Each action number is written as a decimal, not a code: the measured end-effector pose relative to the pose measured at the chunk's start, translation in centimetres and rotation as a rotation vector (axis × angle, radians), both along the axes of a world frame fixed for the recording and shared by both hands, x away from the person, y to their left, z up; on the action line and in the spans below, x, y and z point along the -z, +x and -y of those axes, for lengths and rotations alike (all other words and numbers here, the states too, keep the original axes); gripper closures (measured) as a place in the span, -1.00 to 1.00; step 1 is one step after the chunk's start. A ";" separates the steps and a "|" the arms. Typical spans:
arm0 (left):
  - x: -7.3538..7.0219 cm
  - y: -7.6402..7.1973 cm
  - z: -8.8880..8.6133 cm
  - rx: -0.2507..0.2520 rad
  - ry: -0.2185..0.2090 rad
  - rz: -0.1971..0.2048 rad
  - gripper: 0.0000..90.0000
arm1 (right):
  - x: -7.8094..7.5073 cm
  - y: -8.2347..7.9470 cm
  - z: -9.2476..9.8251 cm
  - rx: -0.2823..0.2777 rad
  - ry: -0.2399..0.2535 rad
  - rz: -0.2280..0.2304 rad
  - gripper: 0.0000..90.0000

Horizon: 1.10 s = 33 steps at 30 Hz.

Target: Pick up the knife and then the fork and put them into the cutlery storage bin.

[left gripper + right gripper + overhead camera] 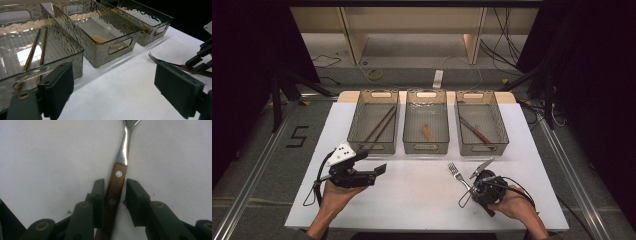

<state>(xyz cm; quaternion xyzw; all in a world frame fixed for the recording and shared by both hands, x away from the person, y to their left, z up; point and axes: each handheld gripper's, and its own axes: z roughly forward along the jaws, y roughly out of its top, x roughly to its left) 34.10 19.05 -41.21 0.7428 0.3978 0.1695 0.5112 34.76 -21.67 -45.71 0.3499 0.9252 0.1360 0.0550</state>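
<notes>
A fork (457, 172) with a wooden handle lies on the white table (412, 200), front right, tines pointing toward the bins. My right gripper (473, 185) straddles its handle. In the right gripper view the fork handle (117, 173) runs between the jaws of the right gripper (115, 182); the left pad touches it and a thin gap remains at the right pad. My left gripper (371, 162) hovers front left, jaws wide apart. In the left gripper view the left gripper (115, 82) has nothing between its jaws, and the fork (160, 60) lies beyond.
Three clear bins stand in a row at the back. The left bin (372, 148) holds chopsticks (381, 125), the middle bin (426, 148) a wooden-handled utensil (428, 134), the right bin (483, 149) a knife (475, 131). Cables trail from both grippers.
</notes>
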 end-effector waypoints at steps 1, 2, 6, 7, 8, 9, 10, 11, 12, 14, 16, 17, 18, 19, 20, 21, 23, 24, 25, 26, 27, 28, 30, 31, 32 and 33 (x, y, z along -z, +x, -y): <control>0.0 0.0 0.0 0.000 0.000 0.000 -0.65 | 0.0 0.0 0.0 0.004 0.003 -0.001 0.56; 0.0 0.0 0.0 0.000 0.000 0.000 -0.65 | 0.0 0.0 0.0 0.007 0.002 -0.001 0.58; 0.0 0.0 0.0 -0.001 0.001 0.000 -0.65 | 0.0 0.0 0.0 0.007 -0.006 0.000 0.62; 0.0 0.0 0.0 -0.001 0.000 0.000 -0.65 | 0.0 0.1 0.0 0.005 -0.006 0.001 0.63; 0.0 0.0 0.0 -0.002 0.000 0.001 -0.65 | 0.0 0.1 0.0 0.006 -0.007 0.000 0.63; 0.0 0.0 0.0 -0.001 0.001 0.001 -0.65 | 0.0 0.1 -0.1 0.008 -0.007 -0.001 0.63; 0.0 0.0 0.0 -0.001 0.002 0.000 -0.65 | 0.0 0.1 -0.1 0.010 -0.009 -0.003 0.64; 0.0 0.0 0.0 -0.001 0.002 0.000 -0.65 | 0.0 0.2 -0.1 0.007 -0.009 -0.003 0.65; 0.0 0.0 0.0 -0.001 0.001 0.001 -0.65 | 0.0 0.2 -0.1 0.007 -0.010 -0.005 0.66; 0.0 0.0 0.0 -0.001 0.000 0.002 -0.66 | 0.0 0.2 -0.1 0.012 -0.012 -0.009 0.68; 0.0 0.0 0.0 -0.001 0.002 0.001 -0.65 | 0.0 0.3 -0.1 0.013 -0.016 -0.010 0.70; 0.0 0.0 0.0 -0.002 0.002 0.000 -0.65 | 0.0 0.3 -0.1 0.012 -0.016 -0.010 0.70; 0.0 0.0 0.0 -0.002 0.001 0.001 -0.65 | 0.0 0.3 -0.2 0.010 -0.017 -0.009 0.70; 0.0 0.0 0.0 -0.002 0.001 0.001 -0.65 | 0.0 0.3 -0.2 0.010 -0.018 -0.008 0.71; 0.0 0.0 0.0 -0.002 0.002 0.001 -0.66 | 0.0 0.3 -0.2 0.012 -0.019 -0.010 0.71; 0.0 0.0 0.0 -0.002 0.002 0.001 -0.65 | 0.0 0.3 -0.2 0.011 -0.020 -0.010 0.71; 0.0 0.0 0.0 -0.002 0.001 0.001 -0.65 | 0.0 0.3 -0.3 0.014 -0.022 -0.009 0.71; 0.0 0.0 0.0 -0.002 0.001 0.000 -0.65 | 0.0 0.3 -0.3 0.014 -0.023 -0.007 0.71; 0.0 0.0 0.0 -0.002 0.001 0.000 -0.65 | -0.1 0.3 -0.2 0.009 -0.024 -0.006 0.71; 0.0 0.0 0.0 -0.003 0.001 0.001 -0.65 | -0.1 0.3 -0.2 0.007 -0.020 -0.007 0.71; 0.0 0.0 0.0 -0.002 0.001 0.000 -0.65 | -0.1 0.3 -0.1 0.006 -0.014 -0.008 0.72; 0.0 0.0 0.0 -0.004 -0.004 0.001 -0.65 | -0.1 0.3 -0.1 0.011 -0.010 -0.010 0.72; 0.0 0.0 0.0 -0.005 -0.006 0.001 -0.66 | -0.1 0.3 0.0 0.008 -0.009 -0.009 0.72; 0.0 0.0 0.0 -0.005 -0.005 0.002 -0.65 | -0.1 0.3 0.0 0.007 -0.010 -0.007 0.72; 0.0 0.0 0.0 -0.005 -0.006 0.000 -0.66 | -0.1 0.3 0.0 0.008 -0.007 -0.001 0.72; 0.0 0.0 0.0 -0.005 -0.004 0.001 -0.65 | -0.2 0.4 0.0 0.013 -0.011 0.005 0.72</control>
